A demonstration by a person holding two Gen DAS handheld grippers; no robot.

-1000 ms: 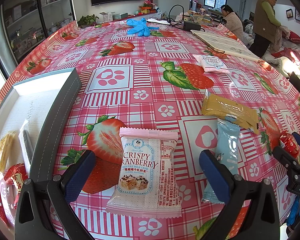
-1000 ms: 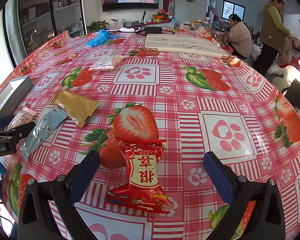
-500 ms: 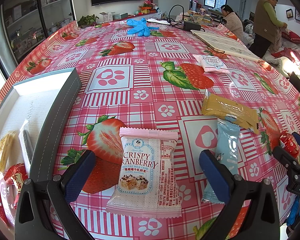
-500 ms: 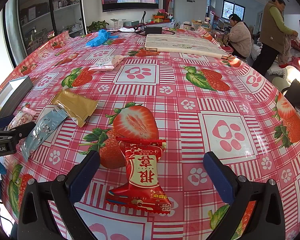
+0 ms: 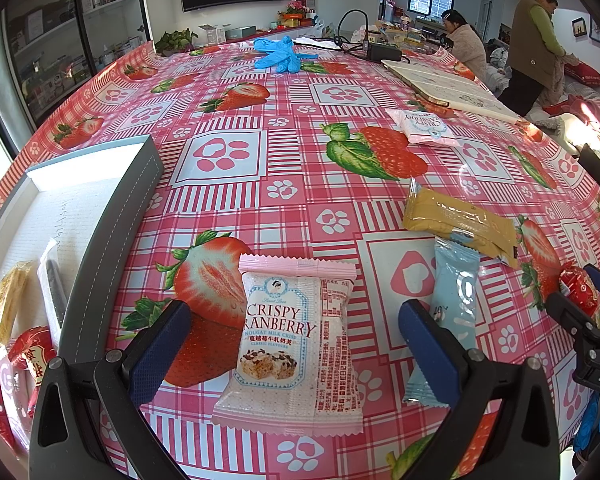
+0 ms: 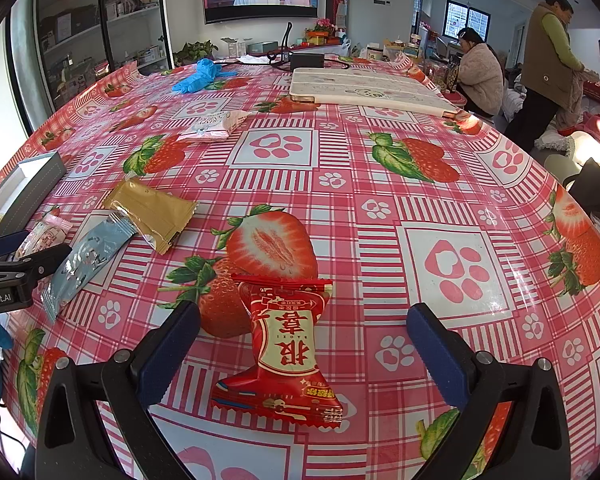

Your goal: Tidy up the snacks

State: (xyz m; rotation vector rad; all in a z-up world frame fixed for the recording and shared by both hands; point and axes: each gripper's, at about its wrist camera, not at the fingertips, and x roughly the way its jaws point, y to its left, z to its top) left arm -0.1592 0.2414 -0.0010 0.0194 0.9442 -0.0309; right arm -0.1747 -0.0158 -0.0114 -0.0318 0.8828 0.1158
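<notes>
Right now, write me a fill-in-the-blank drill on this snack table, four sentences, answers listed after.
1. The left gripper has its jaws open around a pink packet printed with the words Crispy ____.
2. The right gripper straddles a snack whose wrapper is ____.
3. The gold packet partly overlaps a packet coloured light ____.
4. The grey box lies to the ____ of the pink packet in the left wrist view.

Answers: cranberry; red; blue; left
</notes>
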